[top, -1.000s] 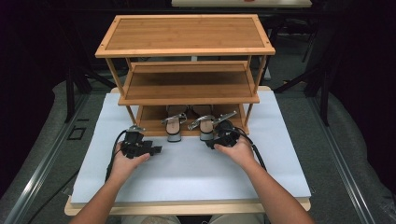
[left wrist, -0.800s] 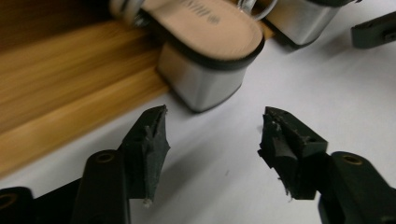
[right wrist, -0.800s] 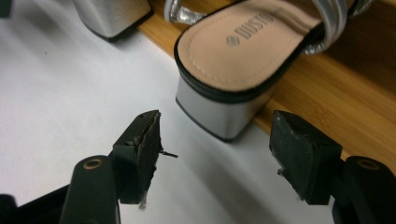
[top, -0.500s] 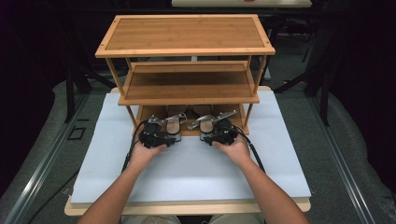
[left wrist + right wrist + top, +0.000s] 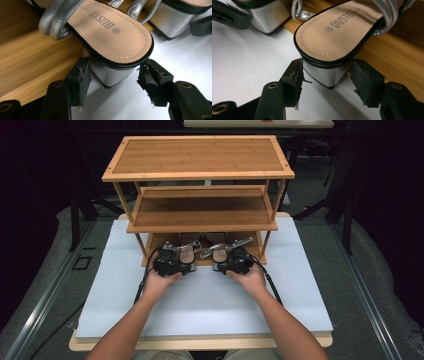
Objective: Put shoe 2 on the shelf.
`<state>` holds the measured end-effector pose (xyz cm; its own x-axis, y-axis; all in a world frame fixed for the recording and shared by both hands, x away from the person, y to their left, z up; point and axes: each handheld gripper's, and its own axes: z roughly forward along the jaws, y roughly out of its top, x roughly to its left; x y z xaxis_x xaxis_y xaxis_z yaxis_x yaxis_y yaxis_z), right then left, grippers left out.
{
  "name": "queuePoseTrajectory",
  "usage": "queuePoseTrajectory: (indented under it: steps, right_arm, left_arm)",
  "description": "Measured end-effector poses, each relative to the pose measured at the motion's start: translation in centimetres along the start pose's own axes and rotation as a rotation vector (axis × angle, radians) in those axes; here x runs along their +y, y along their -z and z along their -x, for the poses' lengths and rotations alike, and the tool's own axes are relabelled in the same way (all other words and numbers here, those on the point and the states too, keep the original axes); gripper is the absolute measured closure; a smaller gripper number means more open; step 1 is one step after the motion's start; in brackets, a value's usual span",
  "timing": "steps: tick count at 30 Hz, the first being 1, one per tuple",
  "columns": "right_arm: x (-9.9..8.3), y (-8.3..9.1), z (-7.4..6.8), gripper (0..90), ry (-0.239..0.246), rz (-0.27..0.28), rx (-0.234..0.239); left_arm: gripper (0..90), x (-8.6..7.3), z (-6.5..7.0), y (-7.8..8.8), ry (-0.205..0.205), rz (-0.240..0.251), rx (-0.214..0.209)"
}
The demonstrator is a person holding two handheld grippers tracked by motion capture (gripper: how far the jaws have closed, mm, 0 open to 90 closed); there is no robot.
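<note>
The left gripper (image 5: 112,80) has its jaws set narrow around the silver block heel of the left sandal (image 5: 110,37); they have just been closing, with the heel between them, the near pad touching one side and a small gap showing at the other. The right gripper (image 5: 325,78) stands the same way at the heel of the right sandal (image 5: 342,30), jaws just closed in, one pad against the heel and the other just beside it. Both sandals lie on the bottom shelf of the wooden rack (image 5: 200,220), heels poking over its front edge at 6 o'clock toward the person, straps toward 12 o'clock. The rack sits on the white sheet (image 5: 200,305) covering the counter. To do this step well, I judge each gripper should finish closing squarely on the flat heel sides, below the insole rim, so the pads do not slip off the smooth silver. Then draw both sandals straight back toward 6 o'clock, low and level, clear of the middle shelf.
</note>
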<state>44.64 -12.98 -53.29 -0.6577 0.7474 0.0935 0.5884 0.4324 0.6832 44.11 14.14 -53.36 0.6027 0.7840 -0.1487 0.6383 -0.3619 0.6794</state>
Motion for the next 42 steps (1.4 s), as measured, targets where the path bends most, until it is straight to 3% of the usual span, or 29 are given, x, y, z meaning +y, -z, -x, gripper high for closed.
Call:
queuePoseTrajectory:
  steps: [10, 21, 42]
  right_arm:
    - [0.4, -0.5, -0.8, 45.7, -0.027, 0.001, 0.034]
    - [0.7, -0.9, -1.5, 48.3, -0.017, 0.000, 0.025]
    - [0.7, -0.9, -1.6, 47.7, -0.008, -0.001, 0.013]
  left_arm:
    - [43.7, 0.4, 0.7, -0.4, -0.002, -0.010, -0.005]
    - [46.1, 0.6, 1.4, -1.0, 0.012, 0.014, -0.045]
    - [47.1, 0.1, 1.3, -0.7, 0.027, 0.028, -0.043]
